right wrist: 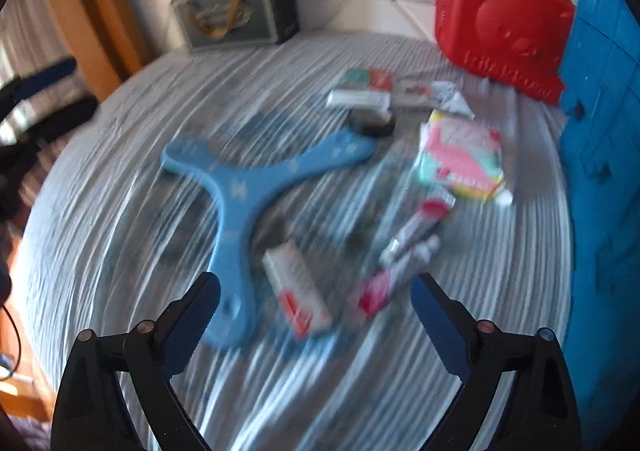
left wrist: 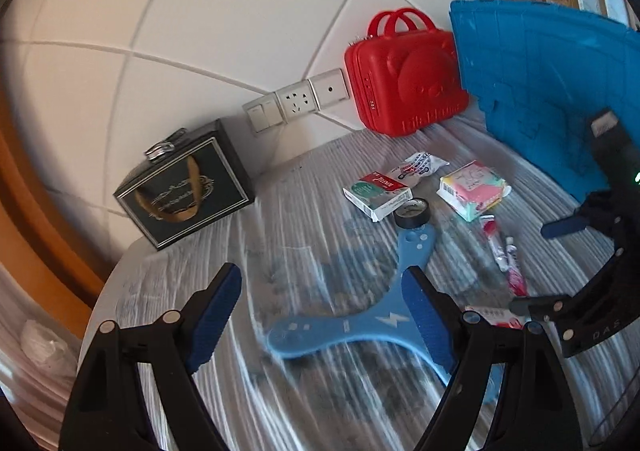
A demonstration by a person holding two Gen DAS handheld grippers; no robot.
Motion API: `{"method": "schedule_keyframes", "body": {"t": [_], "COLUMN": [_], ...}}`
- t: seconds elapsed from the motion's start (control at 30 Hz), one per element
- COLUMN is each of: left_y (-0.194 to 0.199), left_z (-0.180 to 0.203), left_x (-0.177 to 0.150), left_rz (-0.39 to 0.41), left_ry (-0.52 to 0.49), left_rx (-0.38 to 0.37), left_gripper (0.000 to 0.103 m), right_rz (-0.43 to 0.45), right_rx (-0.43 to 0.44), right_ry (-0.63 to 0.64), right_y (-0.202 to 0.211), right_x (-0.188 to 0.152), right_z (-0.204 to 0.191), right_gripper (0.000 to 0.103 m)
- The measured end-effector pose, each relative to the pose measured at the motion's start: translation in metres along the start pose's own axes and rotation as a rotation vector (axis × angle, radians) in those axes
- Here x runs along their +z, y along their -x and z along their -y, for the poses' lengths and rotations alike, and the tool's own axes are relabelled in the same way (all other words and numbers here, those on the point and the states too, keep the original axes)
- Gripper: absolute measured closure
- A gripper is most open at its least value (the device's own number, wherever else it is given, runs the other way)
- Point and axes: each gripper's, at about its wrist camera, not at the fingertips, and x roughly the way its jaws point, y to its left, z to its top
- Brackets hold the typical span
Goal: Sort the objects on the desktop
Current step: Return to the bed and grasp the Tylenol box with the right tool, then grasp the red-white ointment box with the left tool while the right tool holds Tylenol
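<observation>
The left gripper (left wrist: 320, 301) has its jaws spread wide, with nothing between the pads. It hangs above the striped table (left wrist: 200, 291), over one arm of the blue boomerang (left wrist: 362, 325).

The right gripper (right wrist: 316, 315) also has its jaws wide apart and empty. Below the gap lie a small red-and-white box (right wrist: 298, 291) and two tubes (right wrist: 404, 251), side by side.

Item positions on the table:
- The boomerang lies flat near the middle.
- A roll of black tape (left wrist: 412, 213) touches the boomerang's far tip.
- A green-and-red carton (left wrist: 378, 195) sits just behind the tape.
- A pink packet (left wrist: 472, 187) lies to the right of the carton.
- A red case (left wrist: 404, 79) and a black box (left wrist: 184, 187) stand against the wall.
- A blue tray (left wrist: 552, 79) stands on edge at the right.
</observation>
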Motion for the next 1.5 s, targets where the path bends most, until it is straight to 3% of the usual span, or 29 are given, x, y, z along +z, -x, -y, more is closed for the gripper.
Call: {"method": "schedule_keyframes", "body": {"t": [0.13,0.2,0.33,0.47,0.53,0.57,0.6,0.63,0.7,0.8,0.97,1.1,1.17,1.23,1.33,1.4,1.5], "left_y": [-0.043,-0.056,-0.075,-0.089,-0.094,-0.095,-0.095,-0.095,-0.093,-0.087,-0.077,-0.075,-0.079,-0.086,-0.095,-0.1,-0.099], "left_z": [-0.003,-0.005,-0.011,-0.021,-0.025,-0.026,-0.025,-0.023,-0.017,0.002,0.058,0.099,0.111,0.12,0.131,0.13,0.127], "left_x": [0.022,0.025,0.015,-0.004,-0.014,-0.018,-0.022,-0.024,-0.027,-0.03,-0.035,-0.036,-0.035,-0.04,-0.051,-0.051,-0.052], "left_rz": [-0.01,-0.012,-0.049,-0.1,-0.124,-0.129,-0.129,-0.129,-0.117,-0.086,-0.017,0.019,-0.001,-0.048,-0.091,-0.125,-0.13], "left_ry": [0.065,0.08,0.072,0.09,0.103,0.102,0.088,0.072,0.023,-0.087,-0.385,-0.635,-0.7,-0.759,-0.866,-0.853,-0.817], "left_rx": [-0.021,-0.026,-0.011,-0.007,-0.02,-0.033,-0.049,-0.062,-0.113,-0.278,-0.609,-0.798,-0.913,-0.995,-1.022,-1.056,-1.057], "left_gripper": [0.021,0.021,0.02,0.02,0.02,0.02,0.02,0.02,0.02,0.02,0.021,0.021,0.028,0.052,0.066,0.073,0.073], "right_rz": [0.084,0.074,-0.041,-0.163,-0.183,-0.187,-0.178,-0.174,-0.168,-0.126,0.069,0.127,0.136,0.141,0.147,0.155,0.169], "right_rx": [-0.043,-0.035,-0.03,-0.067,-0.078,-0.094,-0.134,-0.169,-0.108,-0.082,-0.071,-0.1,-0.108,-0.123,-0.124,-0.116,-0.1], "right_ry": [-0.086,-0.119,-0.192,-0.163,-0.139,-0.133,-0.111,-0.052,-0.023,-0.022,-0.189,-0.253,-0.267,-0.271,-0.277,-0.272,-0.259], "right_y": [-0.021,-0.043,-0.12,-0.184,-0.204,-0.209,-0.21,-0.209,-0.204,-0.174,-0.052,0.006,0.026,0.037,0.052,0.054,0.059], "right_x": [0.059,0.094,0.16,0.188,0.195,0.196,0.197,0.2,0.198,0.181,0.122,0.084,0.066,0.057,0.046,0.044,0.044], "right_z": [0.022,0.03,0.044,0.046,0.046,0.046,0.045,0.04,0.037,0.043,0.065,0.08,0.083,0.084,0.083,0.076,0.074], "right_gripper": [0.004,0.001,0.001,0.001,0.001,0.003,0.021,0.03,0.031,0.031,0.03,0.03,0.03,0.03,0.03,0.03,0.03]}}
